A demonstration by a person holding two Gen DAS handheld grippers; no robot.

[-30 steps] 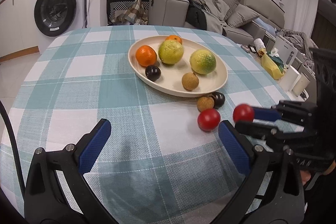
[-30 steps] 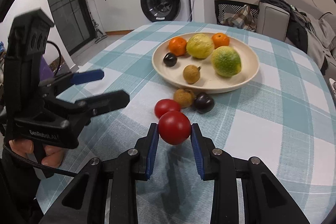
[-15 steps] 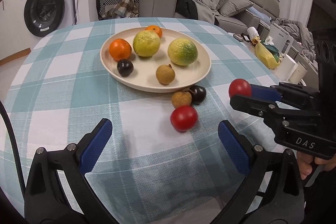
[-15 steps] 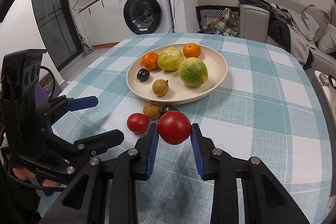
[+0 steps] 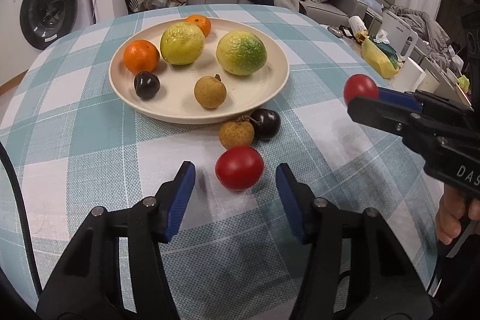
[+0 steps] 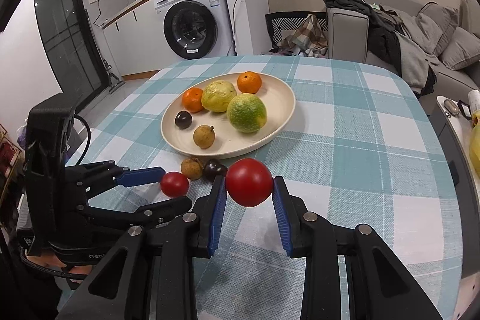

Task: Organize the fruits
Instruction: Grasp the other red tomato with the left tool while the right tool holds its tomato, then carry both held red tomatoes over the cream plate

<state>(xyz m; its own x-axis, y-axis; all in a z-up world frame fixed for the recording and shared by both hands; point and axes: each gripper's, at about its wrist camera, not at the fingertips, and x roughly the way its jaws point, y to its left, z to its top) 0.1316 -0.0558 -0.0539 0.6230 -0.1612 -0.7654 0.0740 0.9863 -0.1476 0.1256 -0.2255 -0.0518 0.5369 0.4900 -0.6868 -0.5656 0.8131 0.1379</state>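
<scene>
A cream plate [image 5: 270, 98] on the checked tablecloth holds two oranges, two yellow-green citrus fruits, a dark plum and a longan. Just in front of it on the cloth lie a loose longan [image 5: 236, 134], a dark plum [image 5: 267, 123] and a red tomato [image 5: 239, 171]. My left gripper [image 5: 234, 168] has a finger on each side of that tomato. Its jaws are closing, with a gap still showing beside each blue pad. My right gripper [image 6: 248, 201] is shut on a second red tomato [image 6: 248, 190], held above the cloth to the right of the plate [image 6: 285, 122].
The round table's edge curves close on the right, by a side table with a yellow bag [image 5: 378, 57] and white boxes. A chair [image 6: 288, 29] and a grey sofa [image 6: 420, 50] stand behind the table, a washing machine [image 6: 192, 20] at the far left.
My left gripper has come forward to the tomato on the cloth and its jaws have narrowed around it. My right gripper has carried its tomato closer to the plate.
</scene>
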